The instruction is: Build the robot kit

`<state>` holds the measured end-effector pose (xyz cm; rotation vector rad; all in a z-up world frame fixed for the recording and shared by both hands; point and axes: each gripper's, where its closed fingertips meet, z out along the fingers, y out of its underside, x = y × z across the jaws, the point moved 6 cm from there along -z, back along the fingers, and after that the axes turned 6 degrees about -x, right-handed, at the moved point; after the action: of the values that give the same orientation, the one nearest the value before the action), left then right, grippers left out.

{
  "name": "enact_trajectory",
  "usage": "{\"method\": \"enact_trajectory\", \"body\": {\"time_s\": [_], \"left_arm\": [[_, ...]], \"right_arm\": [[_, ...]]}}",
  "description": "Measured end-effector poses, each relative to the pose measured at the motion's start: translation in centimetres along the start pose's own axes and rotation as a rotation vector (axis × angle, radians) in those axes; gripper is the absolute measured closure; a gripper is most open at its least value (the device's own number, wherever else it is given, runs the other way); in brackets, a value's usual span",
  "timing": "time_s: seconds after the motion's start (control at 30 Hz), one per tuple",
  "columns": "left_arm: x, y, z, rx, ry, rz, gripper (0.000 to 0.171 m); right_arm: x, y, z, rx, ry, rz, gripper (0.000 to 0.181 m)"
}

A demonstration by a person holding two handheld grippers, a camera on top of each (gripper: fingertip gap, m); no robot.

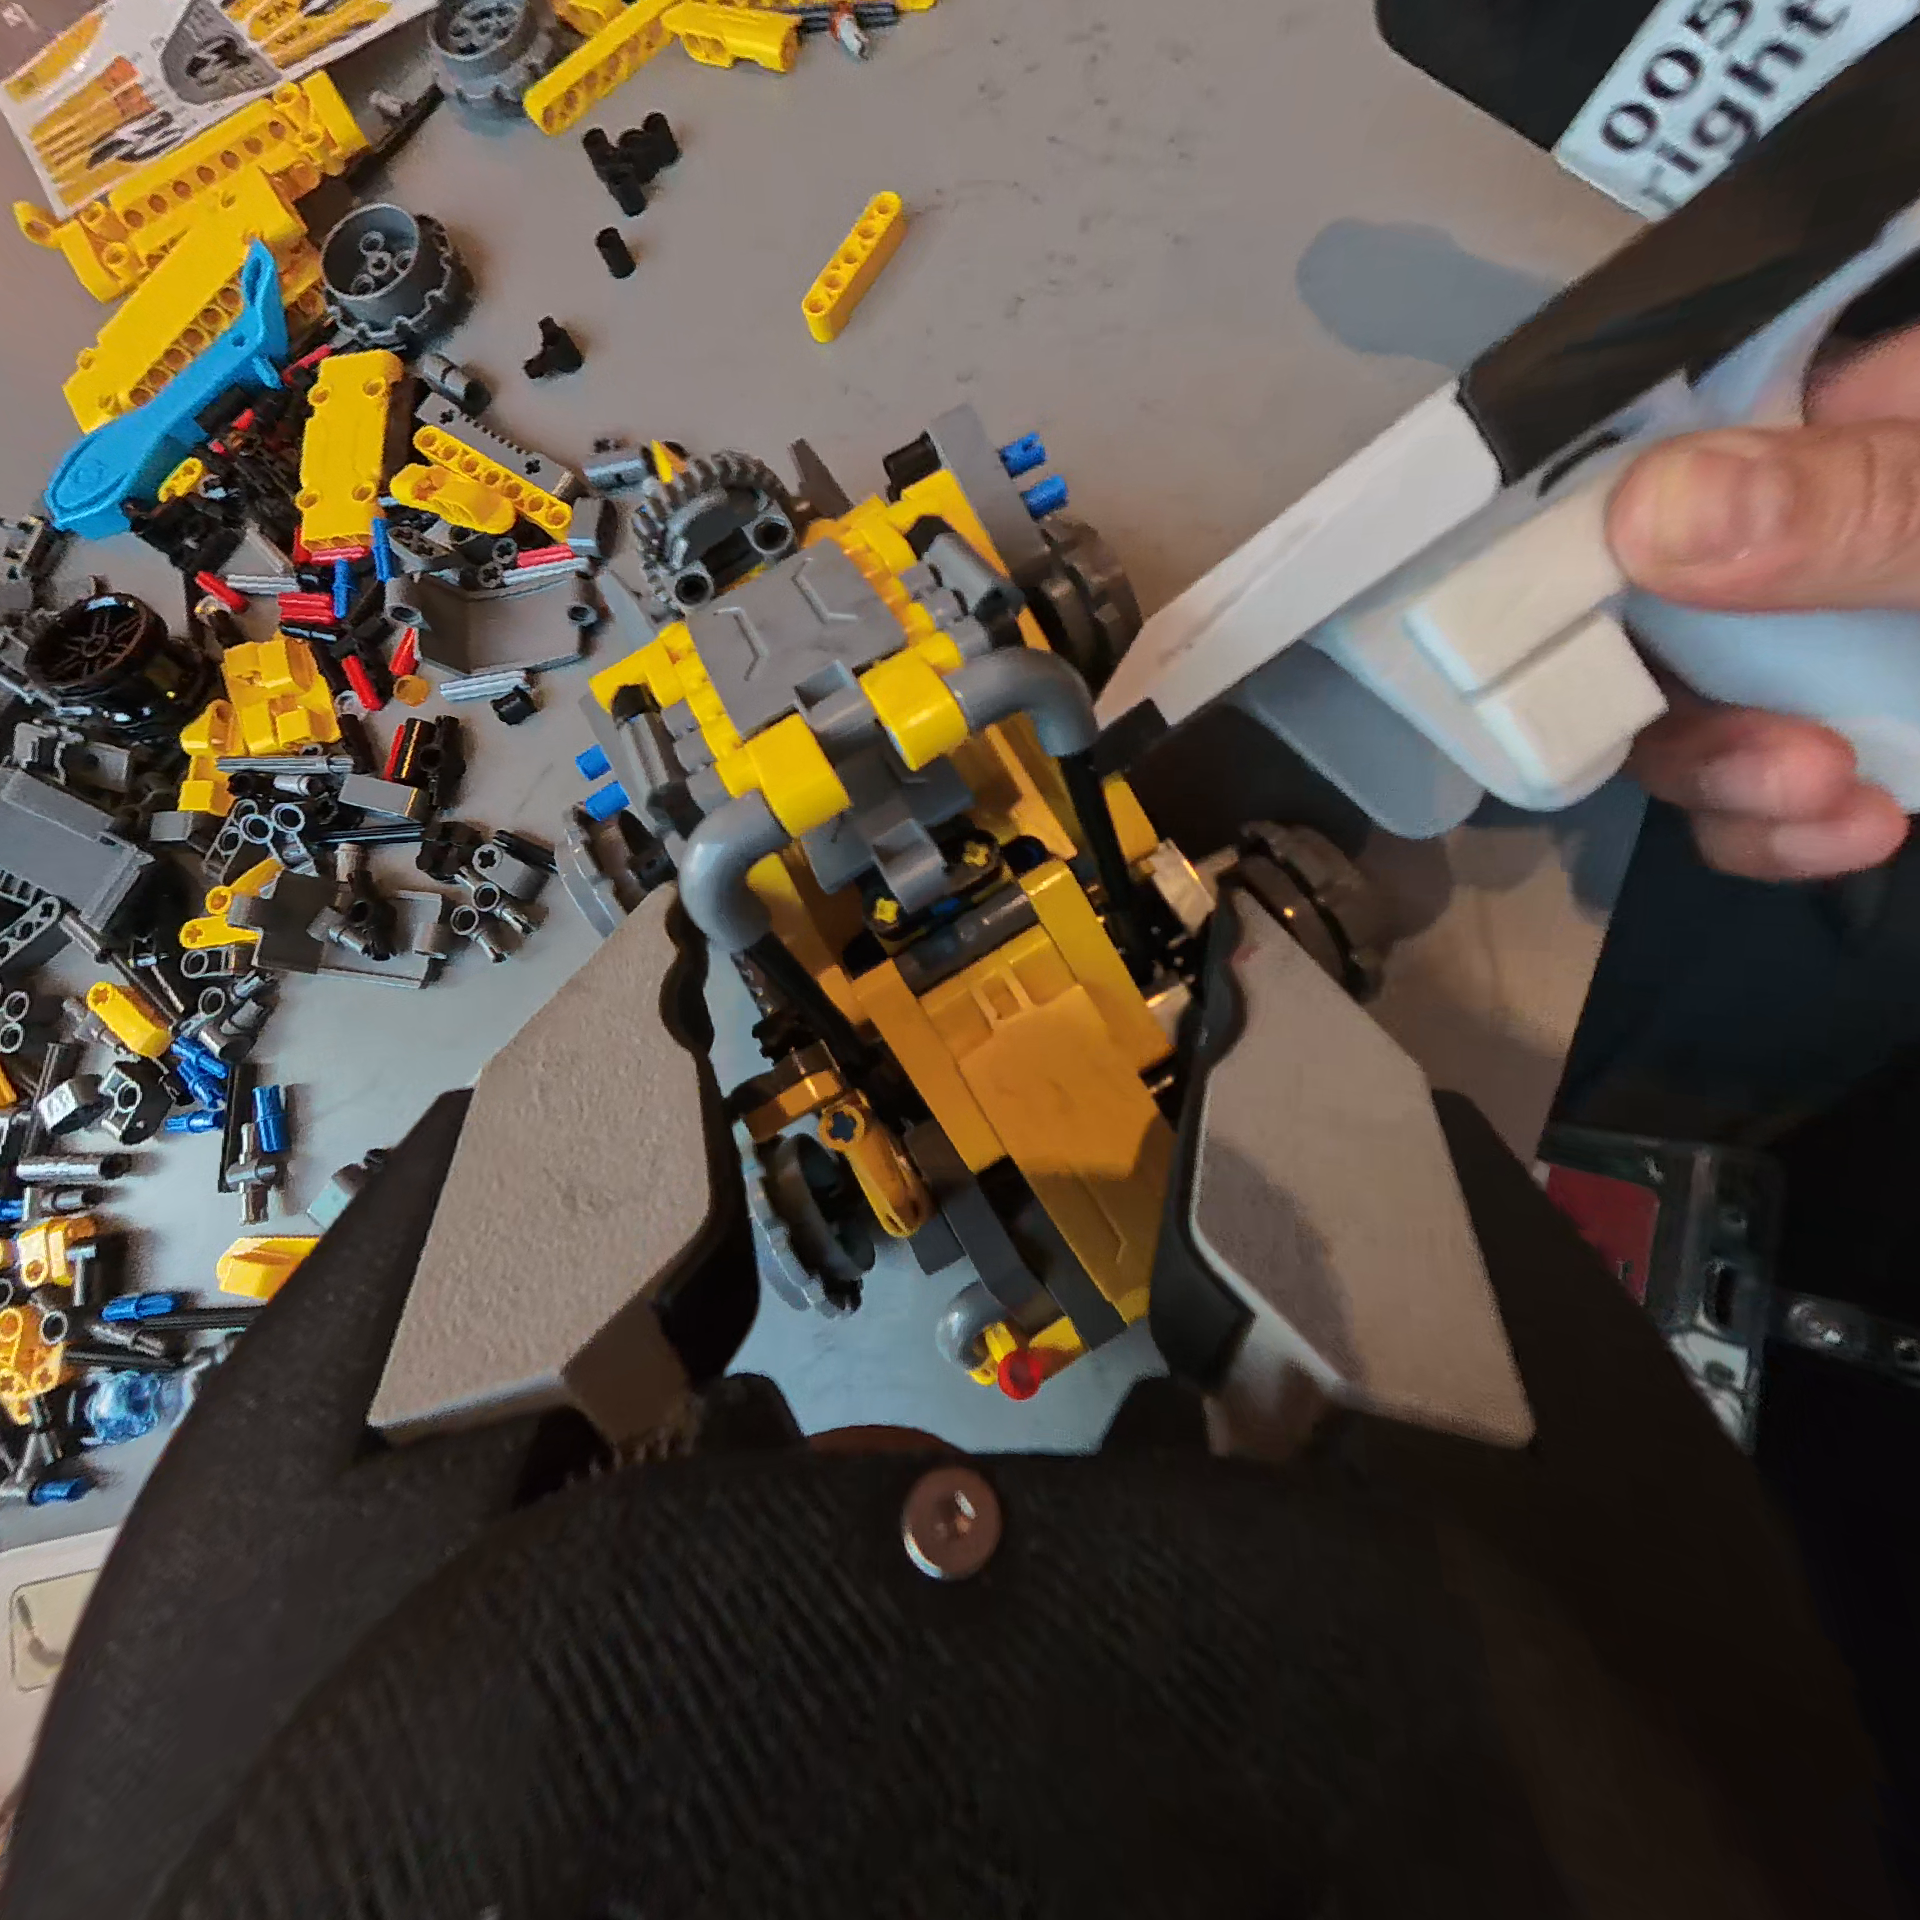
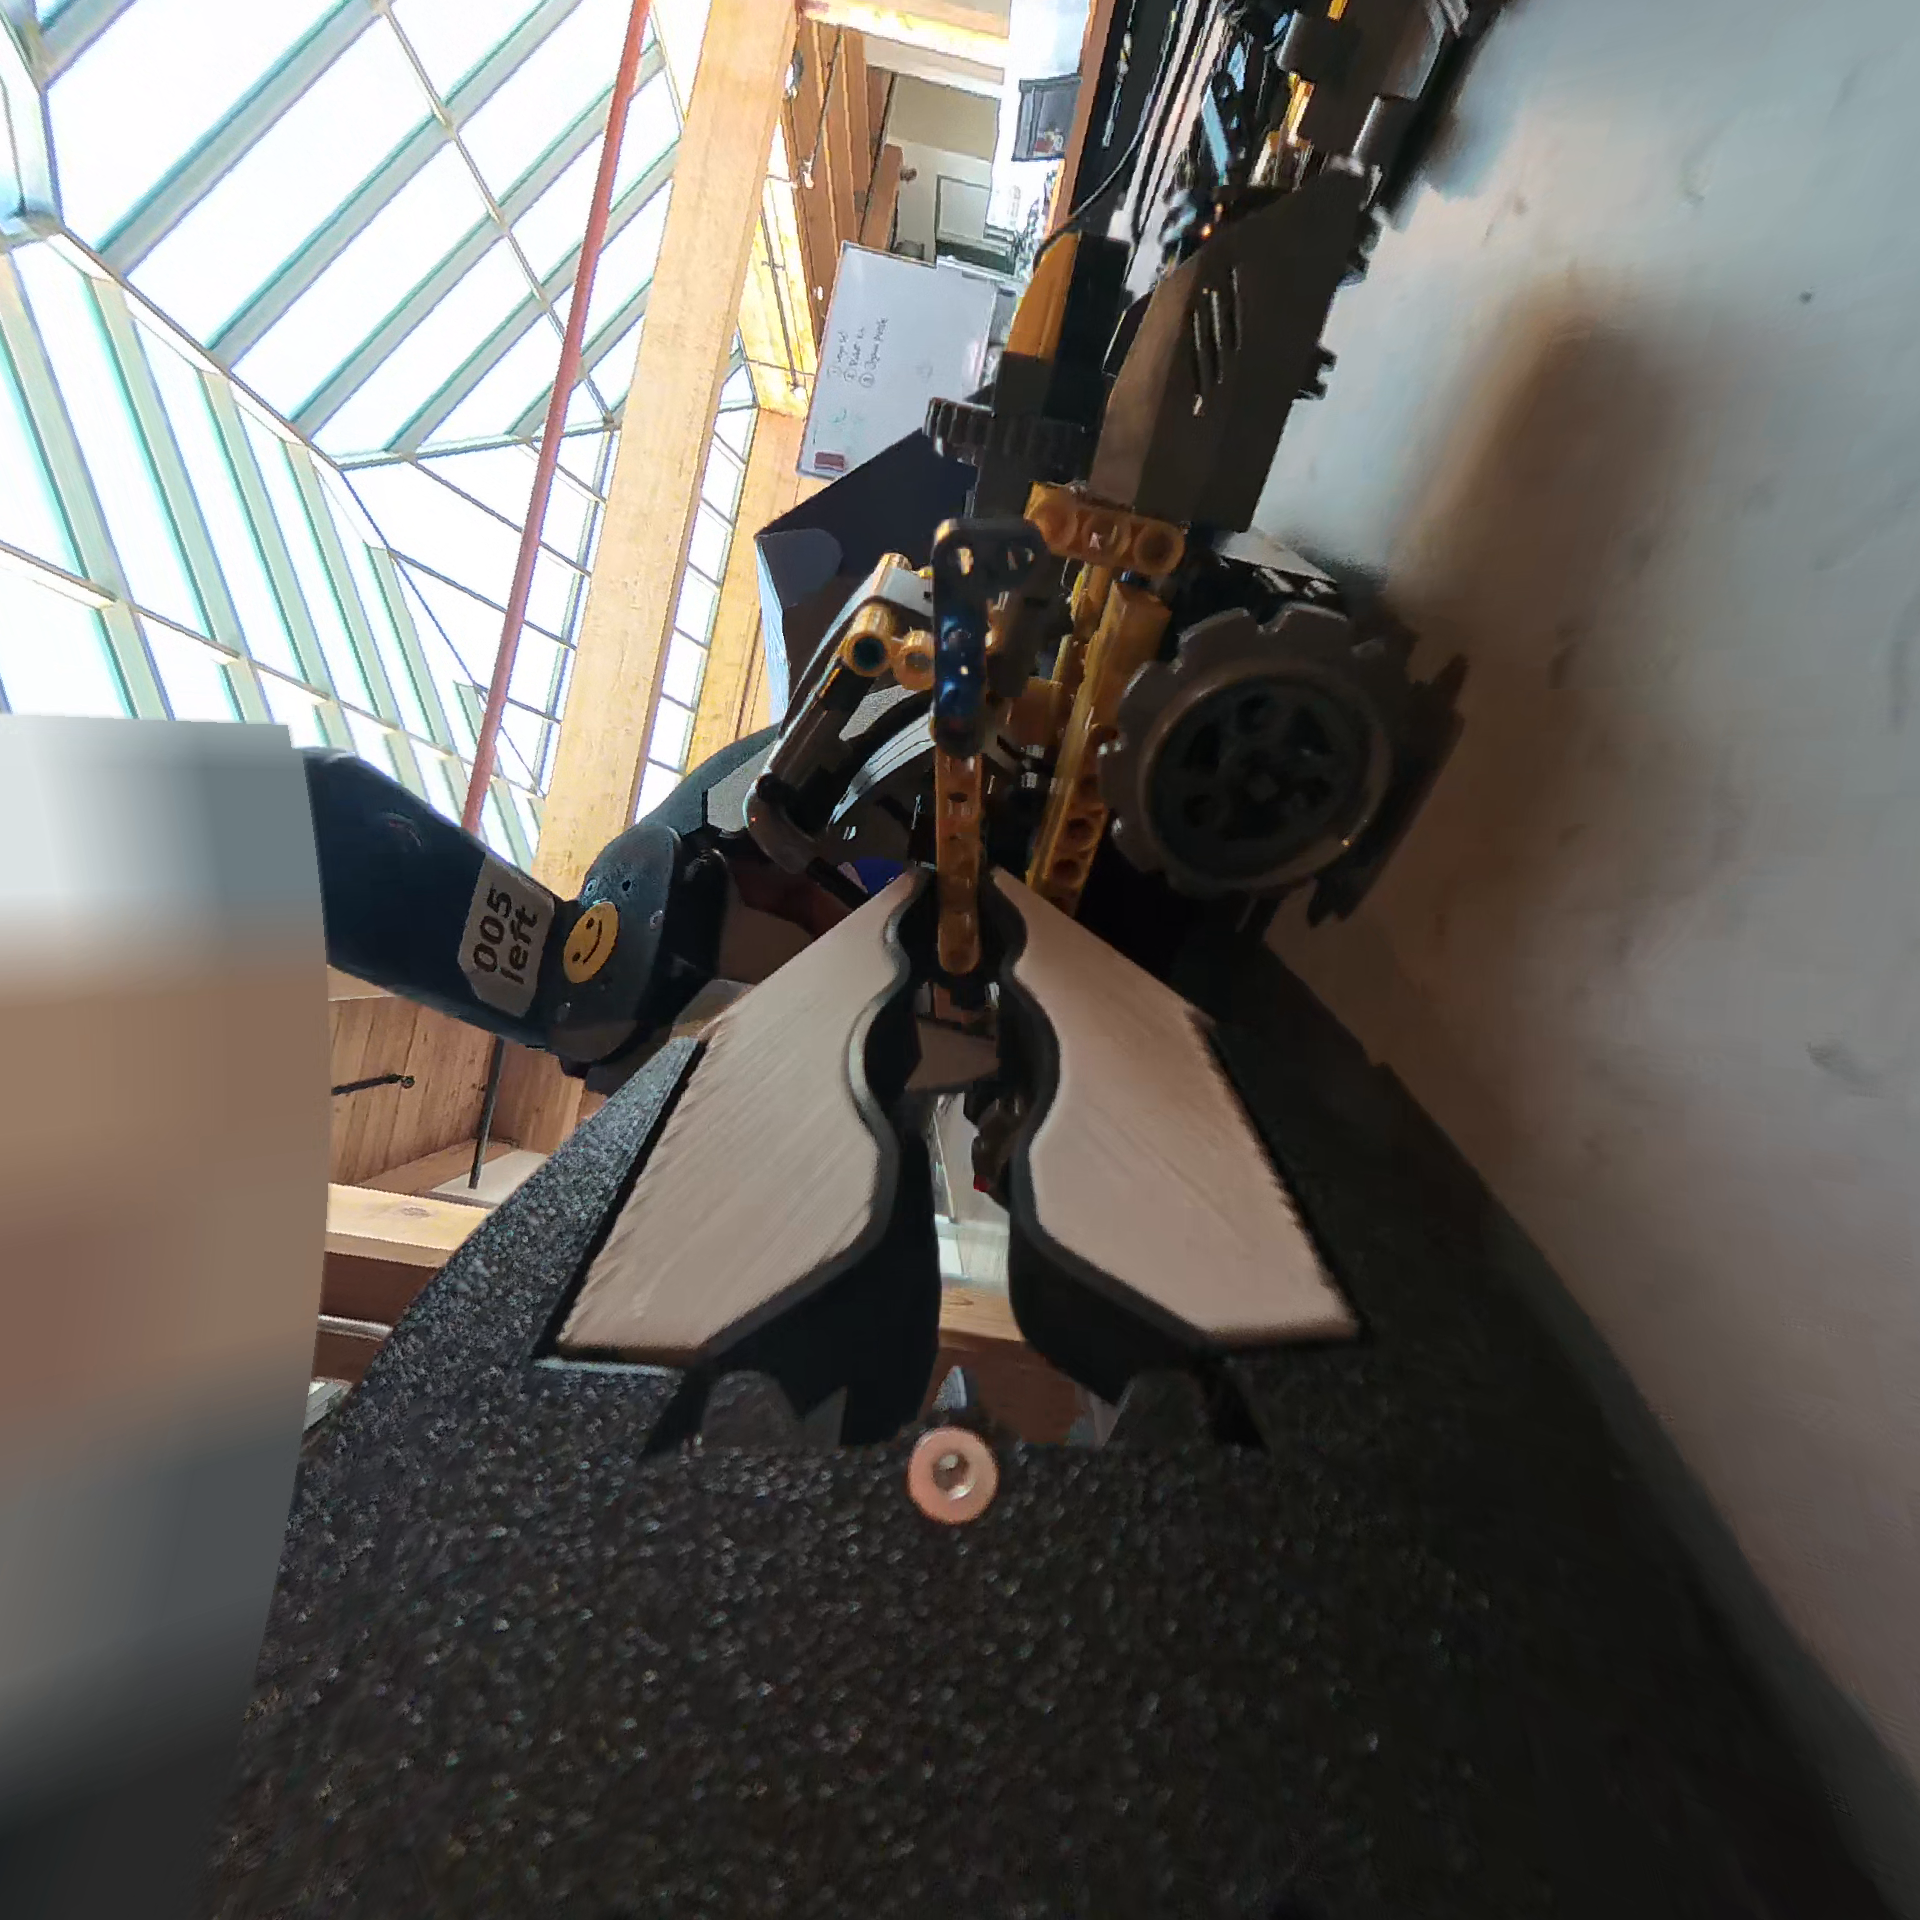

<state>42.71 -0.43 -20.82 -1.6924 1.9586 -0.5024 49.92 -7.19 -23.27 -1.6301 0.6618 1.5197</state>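
Yellow toy truck, half built, sits clamped in the left gripper; the right gripper apparently pinches its yellow beam; loose pieces crowd the desk edge.

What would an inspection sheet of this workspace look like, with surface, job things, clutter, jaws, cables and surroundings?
Surface: grey table, lit, partly shadowed.
Job's things: yellow and grey brick vehicle stands on the table; yellow beam sticks out of it.
Clutter: loose bricks heaped left; lone yellow beam; blue tool; sticker sheet.
Grippers: left gripper jaws closed on the vehicle body; right gripper jaws closed on the beam.
Cables: nothing seen.
Surroundings: glass roof, wooden beams, whiteboard.
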Motion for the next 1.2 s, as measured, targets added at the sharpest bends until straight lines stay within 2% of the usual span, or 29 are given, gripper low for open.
{"method": "enact_trajectory", "body": {"time_s": [0.07,0.17,0.27,0.43,0.7,0.9,1.0,1.07,1.2], "left_arm": [[0.2,0.4,-0.2,0.013,0.018,0.021,0.076],[0.1,0.7,-0.7,0.047,0.064,0.005,0.086],[0.3,0.7,-0.9,0.084,0.1,-0.029,0.088],[0.9,0.7,-0.7,0.085,0.03,-0.002,0.085],[1.1,0.6,-0.8,0.09,0.015,-0.028,0.085],[1.2,0.4,-0.9,0.088,0.056,-0.089,0.075],[1.0,0.2,-0.9,0.084,0.053,-0.12,0.078],[0.6,0.3,-0.8,0.101,0.025,-0.141,0.088],[0.6,0.3,-0.6,0.143,-0.02,-0.171,0.09]], "right_arm": [[-0.1,0.2,0.0,-0.047,-0.002,0.0,0.174],[-0.2,0.5,0.1,-0.138,-0.013,0.008,0.176],[-0.3,0.7,-0.1,-0.211,0.0,-0.02,0.175],[-0.5,0.7,-0.3,-0.198,0.037,-0.071,0.175],[-0.7,0.9,-0.3,-0.192,0.053,-0.088,0.175],[-0.3,0.8,-0.2,-0.155,0.003,-0.031,0.175],[-0.3,0.7,-0.1,-0.143,0.001,-0.029,0.174],[-0.3,0.7,-0.1,-0.134,0.005,-0.04,0.175],[-0.2,0.5,-0.2,-0.093,0.003,-0.043,0.175]]}}
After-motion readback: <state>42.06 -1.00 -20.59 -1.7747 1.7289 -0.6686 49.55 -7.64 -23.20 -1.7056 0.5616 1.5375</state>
